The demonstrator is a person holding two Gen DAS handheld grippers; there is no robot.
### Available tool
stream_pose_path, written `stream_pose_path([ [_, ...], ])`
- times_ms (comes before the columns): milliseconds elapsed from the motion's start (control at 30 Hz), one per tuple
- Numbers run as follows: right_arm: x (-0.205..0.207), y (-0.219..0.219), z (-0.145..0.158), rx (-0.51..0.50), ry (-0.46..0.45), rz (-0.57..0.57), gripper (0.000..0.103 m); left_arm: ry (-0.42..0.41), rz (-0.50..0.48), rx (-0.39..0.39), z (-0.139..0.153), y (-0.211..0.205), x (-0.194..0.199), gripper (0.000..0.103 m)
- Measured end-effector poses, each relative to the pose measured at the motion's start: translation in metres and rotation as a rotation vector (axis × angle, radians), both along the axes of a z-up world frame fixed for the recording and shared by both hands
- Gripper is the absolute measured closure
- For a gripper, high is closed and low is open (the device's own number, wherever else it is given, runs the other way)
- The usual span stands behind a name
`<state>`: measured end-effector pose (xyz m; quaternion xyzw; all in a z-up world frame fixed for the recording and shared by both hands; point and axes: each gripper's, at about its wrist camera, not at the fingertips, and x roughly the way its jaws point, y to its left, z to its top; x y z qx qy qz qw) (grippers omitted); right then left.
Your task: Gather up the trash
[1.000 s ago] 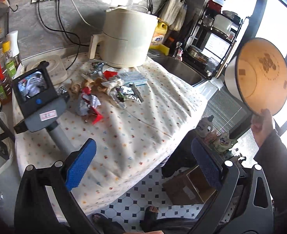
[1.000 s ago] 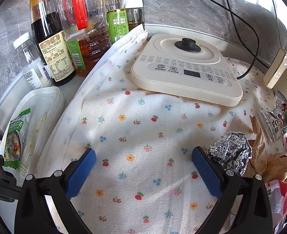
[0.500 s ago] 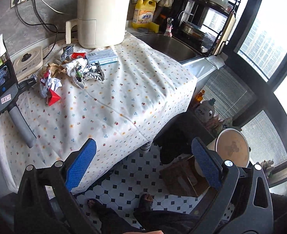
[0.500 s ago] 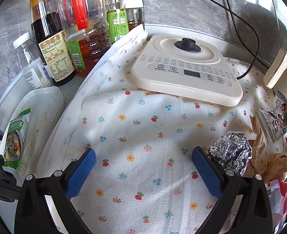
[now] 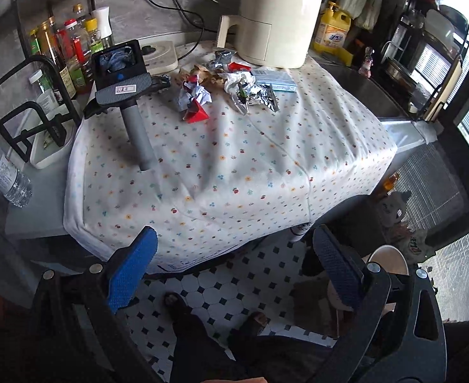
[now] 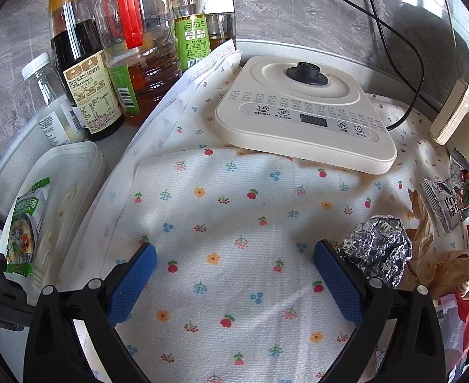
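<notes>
Crumpled silver foil ball (image 6: pixel 377 252): on floral-clothed counter (image 6: pixel 221 210), touching right tongs' (image 6: pixel 234 274) right finger (outer side). Both tongs, left tongs (image 5: pixel 234 268) included, apart, empty.

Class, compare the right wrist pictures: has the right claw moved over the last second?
No. The right claw rests open on the flowered cloth, with the foil ball beside its right finger and the white cooker base ahead, exactly as before.

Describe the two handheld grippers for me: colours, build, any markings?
Both match: black plastic frames with silver rivets and blue textured pads on the jaws. From the left gripper view, the right gripper shows a grey cylindrical handle, a ribbed grey body with a white label in red print, and a small rear screen.
</notes>
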<state>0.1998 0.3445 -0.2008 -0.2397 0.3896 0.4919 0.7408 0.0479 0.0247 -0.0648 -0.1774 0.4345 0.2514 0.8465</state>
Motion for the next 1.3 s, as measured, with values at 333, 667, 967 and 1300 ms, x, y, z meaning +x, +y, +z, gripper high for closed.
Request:
stream_pose_path([
  [333,0.0,0.0,0.0,0.0,0.0,0.0,0.007,-0.09,0.127,0.026,0.016,0.042,-0.042,0.006],
  [667,0.0,0.0,0.0,0.0,-0.001,-0.001,0.007,-0.18,0.236,0.059,0.034,0.107,-0.095,0.006],
  [967,0.0,0.0,0.0,0.0,-0.001,-0.001,0.007,-0.248,0.38,0.093,0.039,0.154,-0.166,0.006],
  [1300,0.0,0.0,0.0,0.001,-0.001,-0.001,0.007,-0.284,0.155,0.153,0.056,0.144,-0.136,0.006],
])
